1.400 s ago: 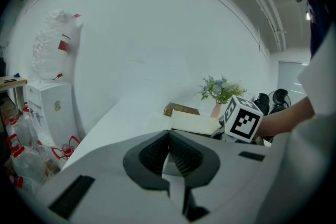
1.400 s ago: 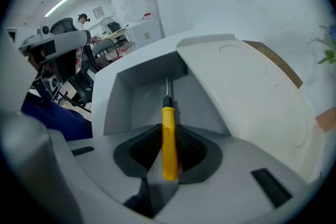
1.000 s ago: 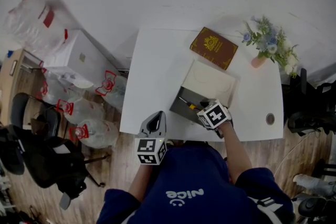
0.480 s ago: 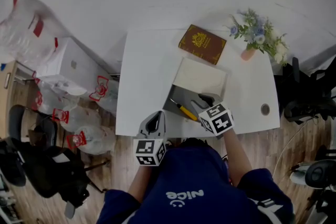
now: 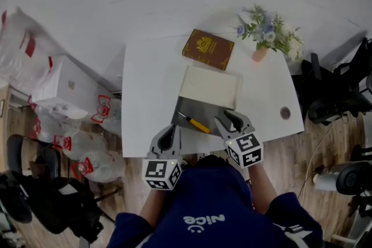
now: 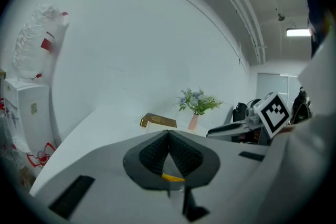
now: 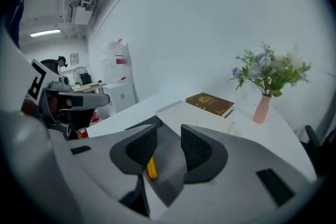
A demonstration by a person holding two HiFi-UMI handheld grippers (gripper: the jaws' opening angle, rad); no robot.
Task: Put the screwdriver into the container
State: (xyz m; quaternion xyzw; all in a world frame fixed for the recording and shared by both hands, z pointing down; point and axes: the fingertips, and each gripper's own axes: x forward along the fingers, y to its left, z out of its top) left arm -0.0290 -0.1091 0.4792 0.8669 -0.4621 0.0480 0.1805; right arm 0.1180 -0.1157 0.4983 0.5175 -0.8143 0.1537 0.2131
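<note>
A screwdriver (image 5: 195, 124) with a yellow handle lies inside the grey container (image 5: 187, 111), whose cream lid (image 5: 209, 87) covers its far half. My right gripper (image 5: 228, 119) hovers open at the container's near right corner and holds nothing. In the right gripper view the yellow handle (image 7: 151, 168) shows low between the open jaws of that gripper (image 7: 169, 139). My left gripper (image 5: 169, 130) is shut and empty at the table's front edge, left of the container. In the left gripper view its jaws (image 6: 168, 136) meet, with a bit of yellow handle (image 6: 172, 177) below them.
A brown book (image 5: 207, 48) lies behind the container. A pink vase with flowers (image 5: 264, 38) stands at the back right. A small round object (image 5: 285, 112) sits near the table's (image 5: 145, 90) right edge. White bags and boxes (image 5: 70, 101) crowd the floor on the left.
My right gripper has drawn back from over the container toward the table's front edge, leaving the screwdriver lying inside. The left gripper has barely moved.
</note>
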